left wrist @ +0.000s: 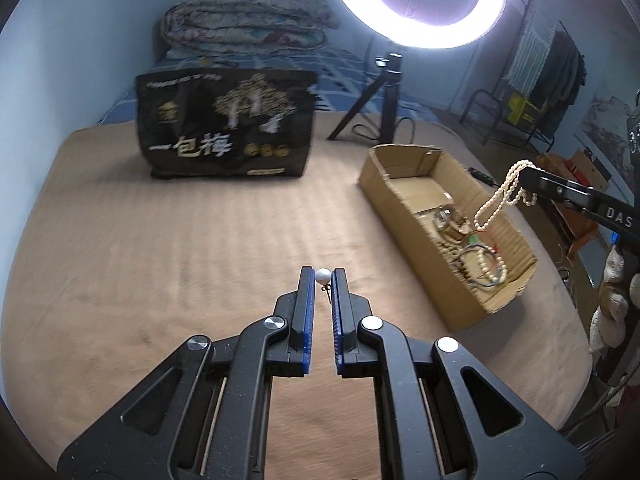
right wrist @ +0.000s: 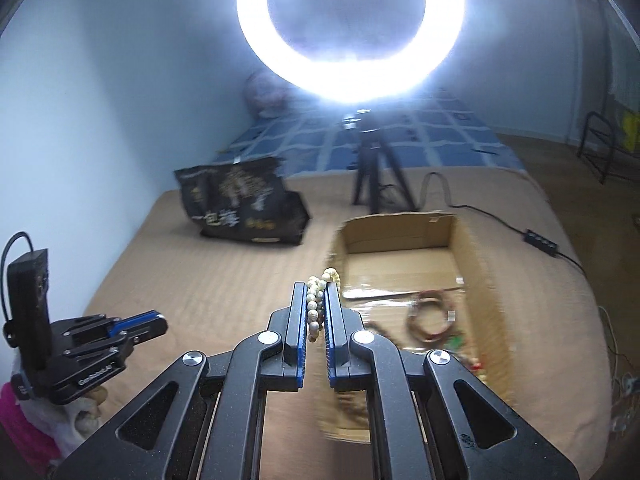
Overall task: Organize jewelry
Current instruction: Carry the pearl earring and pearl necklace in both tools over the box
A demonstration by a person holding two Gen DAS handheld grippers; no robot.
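Cream pearl bead necklace [right wrist: 316, 304] hangs pinched in the right gripper [right wrist: 317, 300] at frame centre above the open brown cardboard box [right wrist: 400, 236]; the left gripper [left wrist: 323, 280] pinches a white pearl earring [left wrist: 323, 276] over the tan bed [left wrist: 160, 240], beneath a glowing ring light [left wrist: 416, 4] upper right.

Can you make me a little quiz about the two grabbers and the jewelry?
1. What is the left gripper pinching: a ring, a pearl earring or a coin?
2. True or false: the box already has jewelry inside.
3. What hangs from the right gripper?

Key
1. A pearl earring, a white ball with a small hook under it.
2. True: bracelets lie at its near end.
3. A bead necklace, dangling above the box.
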